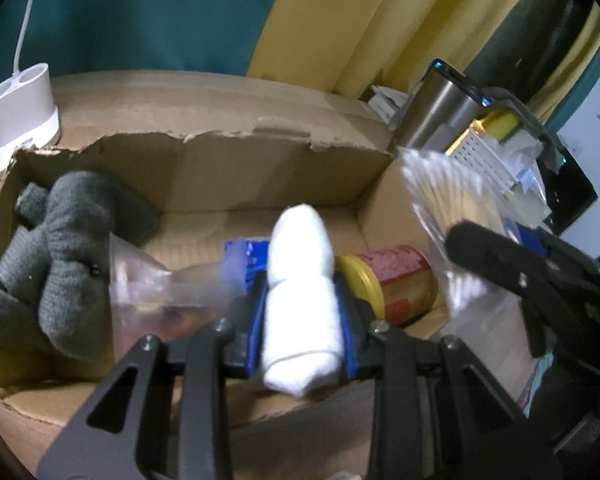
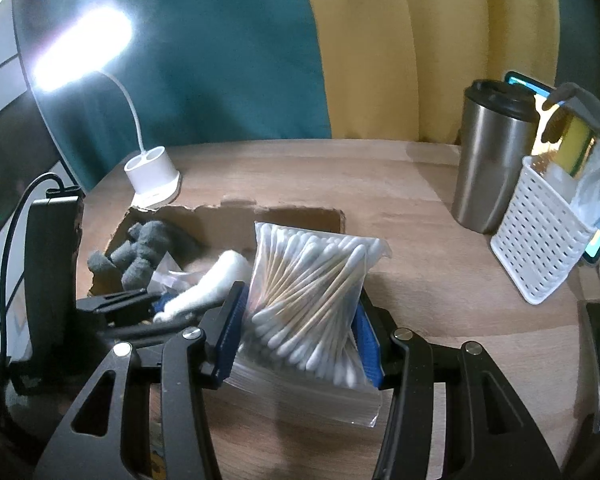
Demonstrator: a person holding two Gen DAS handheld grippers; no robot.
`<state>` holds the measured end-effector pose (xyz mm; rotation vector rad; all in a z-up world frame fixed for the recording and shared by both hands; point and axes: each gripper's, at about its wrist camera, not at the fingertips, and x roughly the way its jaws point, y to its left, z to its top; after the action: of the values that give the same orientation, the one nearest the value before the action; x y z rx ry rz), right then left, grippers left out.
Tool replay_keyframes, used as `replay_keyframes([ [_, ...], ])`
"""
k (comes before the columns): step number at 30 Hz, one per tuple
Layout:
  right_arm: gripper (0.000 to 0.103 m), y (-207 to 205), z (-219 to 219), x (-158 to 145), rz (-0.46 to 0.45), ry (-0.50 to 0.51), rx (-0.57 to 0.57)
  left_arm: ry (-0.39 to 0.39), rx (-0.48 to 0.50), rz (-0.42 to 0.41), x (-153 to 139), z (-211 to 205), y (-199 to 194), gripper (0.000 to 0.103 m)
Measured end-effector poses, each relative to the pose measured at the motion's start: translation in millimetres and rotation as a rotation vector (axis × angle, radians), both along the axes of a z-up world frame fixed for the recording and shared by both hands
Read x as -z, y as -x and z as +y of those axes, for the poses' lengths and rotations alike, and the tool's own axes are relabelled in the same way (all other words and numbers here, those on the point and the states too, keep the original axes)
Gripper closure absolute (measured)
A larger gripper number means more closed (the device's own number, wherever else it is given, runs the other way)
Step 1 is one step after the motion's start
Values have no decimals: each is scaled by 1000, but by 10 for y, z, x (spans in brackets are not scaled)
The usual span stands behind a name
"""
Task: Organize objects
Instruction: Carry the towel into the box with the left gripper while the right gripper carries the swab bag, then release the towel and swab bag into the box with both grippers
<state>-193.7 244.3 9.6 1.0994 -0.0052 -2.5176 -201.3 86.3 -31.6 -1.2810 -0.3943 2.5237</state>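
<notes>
Cotton-swab bag (image 2: 312,304) sat pinched in the right gripper's (image 2: 300,332) jaws near the cardboard box's (image 2: 300,216) right wall, while the left gripper (image 1: 302,320) clamped a white sock roll (image 1: 300,292), seemingly above the box floor, best lowered clear of the can (image 1: 396,284) before release.

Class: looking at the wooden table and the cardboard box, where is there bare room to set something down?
Bare table lies between the lamp base and the steel tumbler, and between the cardboard box and the white basket. In the box, only the back floor strip is free; elsewhere it is crowded.
</notes>
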Motion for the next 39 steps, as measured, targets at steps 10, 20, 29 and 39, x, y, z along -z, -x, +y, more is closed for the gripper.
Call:
replay_keyframes([
  [10, 50, 240, -187, 60, -29, -16, -39, -21, -9, 42, -95, -79, -23, 55],
  [20, 28, 389, -181, 91, -35, -29, -27, -47, -50, 94, -254, -273, -149, 47],
  [29, 28, 265, -123, 39, -23, -32, 6, -10, -74, 131, -336, -417, -319, 47],
  [39, 28, 6, -123, 25, -25, -33, 26, 21, -82, 146, -396, -451, -502, 46],
])
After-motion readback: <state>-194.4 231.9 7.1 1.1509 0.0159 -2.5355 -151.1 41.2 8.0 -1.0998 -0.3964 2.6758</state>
